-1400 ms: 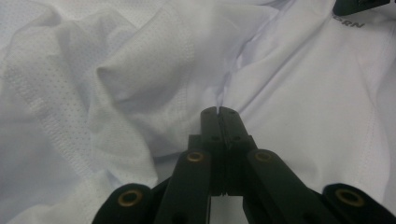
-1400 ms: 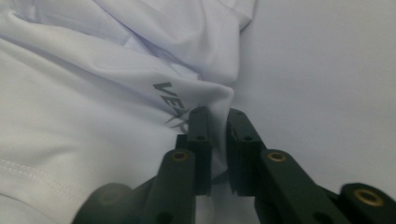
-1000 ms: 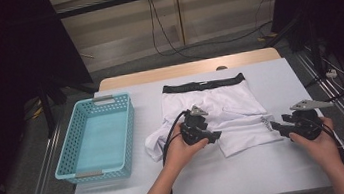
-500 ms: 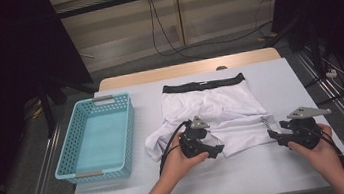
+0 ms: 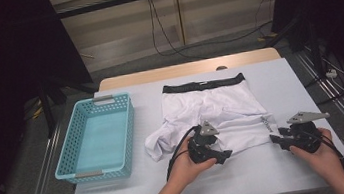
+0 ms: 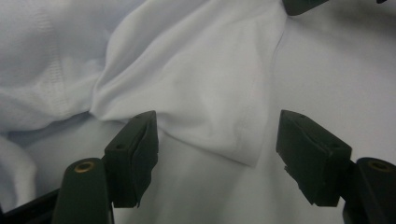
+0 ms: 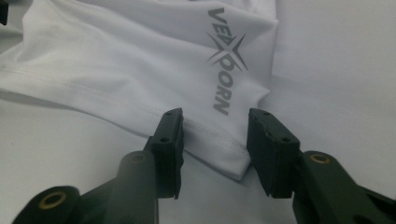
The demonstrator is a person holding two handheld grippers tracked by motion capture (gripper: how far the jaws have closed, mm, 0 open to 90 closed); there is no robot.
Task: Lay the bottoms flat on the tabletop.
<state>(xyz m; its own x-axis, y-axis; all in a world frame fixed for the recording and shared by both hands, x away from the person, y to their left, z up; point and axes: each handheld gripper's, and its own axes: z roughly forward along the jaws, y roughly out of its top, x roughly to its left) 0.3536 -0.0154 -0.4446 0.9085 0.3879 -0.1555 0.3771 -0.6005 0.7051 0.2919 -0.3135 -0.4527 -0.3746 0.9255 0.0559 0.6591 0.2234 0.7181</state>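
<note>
The high view is evenly lit from above: the worktop [image 5: 271, 174] reads bright and pale, while the room around it falls into near-black at left and right. Shadows under the hands are soft and short. No glare shows. The left gripper view is soft and slightly hazy, the white cloth [image 6: 196, 84] low in contrast, its folds marked by faint grey shading. The right gripper view is sharper; the grey lettering [image 7: 224, 60] reads cleanly, and the near black parts blur slightly.

— What's on my counter [image 5: 271, 174] right now?
— White shorts [image 5: 212, 109] with a black waistband, spread flat mid-counter, one leg rumpled on the left side.
— And to my left?
— A turquoise basket [image 5: 81, 169], sitting near the counter's left edge.
</note>
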